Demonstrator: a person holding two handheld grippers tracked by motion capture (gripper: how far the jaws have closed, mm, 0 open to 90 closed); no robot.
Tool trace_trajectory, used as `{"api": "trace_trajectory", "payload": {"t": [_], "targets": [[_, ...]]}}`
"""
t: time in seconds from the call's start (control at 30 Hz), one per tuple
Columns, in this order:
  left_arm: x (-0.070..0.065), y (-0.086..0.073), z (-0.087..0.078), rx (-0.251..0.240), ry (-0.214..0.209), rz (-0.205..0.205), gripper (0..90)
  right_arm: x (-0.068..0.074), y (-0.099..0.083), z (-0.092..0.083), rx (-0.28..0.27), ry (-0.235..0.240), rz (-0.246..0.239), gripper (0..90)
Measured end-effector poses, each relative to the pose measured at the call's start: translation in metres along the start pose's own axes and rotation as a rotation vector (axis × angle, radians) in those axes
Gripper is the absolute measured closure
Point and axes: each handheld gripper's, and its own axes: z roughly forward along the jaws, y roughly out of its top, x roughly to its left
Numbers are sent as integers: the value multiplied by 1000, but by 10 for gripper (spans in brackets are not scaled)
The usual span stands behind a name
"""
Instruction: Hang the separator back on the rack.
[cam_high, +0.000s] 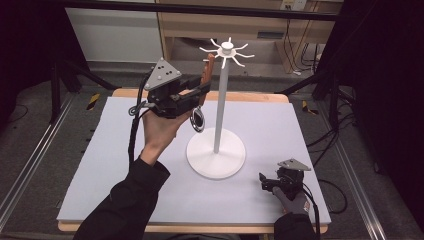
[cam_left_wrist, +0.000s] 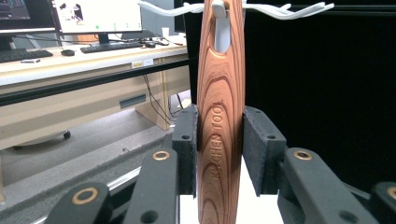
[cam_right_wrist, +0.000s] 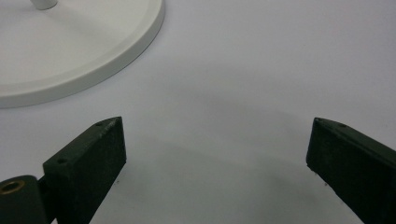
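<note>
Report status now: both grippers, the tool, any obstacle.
Left gripper shut on wooden-handled tool, handle hole at a rack hook. Right gripper open, low over the table. No obstacle seen.

table (cam_high: 280, 120): pale lilac mat | on it: white stand (cam_high: 216, 156), mid-table

On my left gripper view I read "KITCHEN TOOL" pressed into the wooden handle (cam_left_wrist: 220, 116), the letters running lengthwise along the grain, with the lower part of the first word sitting between the jaws of the left gripper (cam_left_wrist: 219, 140). The monitors (cam_left_wrist: 95, 15) on the desk behind show bright windows, but their contents are too small and blurred for me to read, and so is the small white label (cam_left_wrist: 142, 63) on the desk's front edge. I find no legible text in the high view or the right gripper view.
</note>
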Motion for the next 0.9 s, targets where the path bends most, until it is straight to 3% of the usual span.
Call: {"api": "trace_trajectory", "payload": {"t": [0.6, 0.9], "targets": [[1, -5, 7, 1, -4, -8, 659, 0, 0, 0, -1, 3, -7, 53], [6, -12, 2, -5, -1, -2, 580, 0, 0, 0, -1, 0, -7, 52]]}}
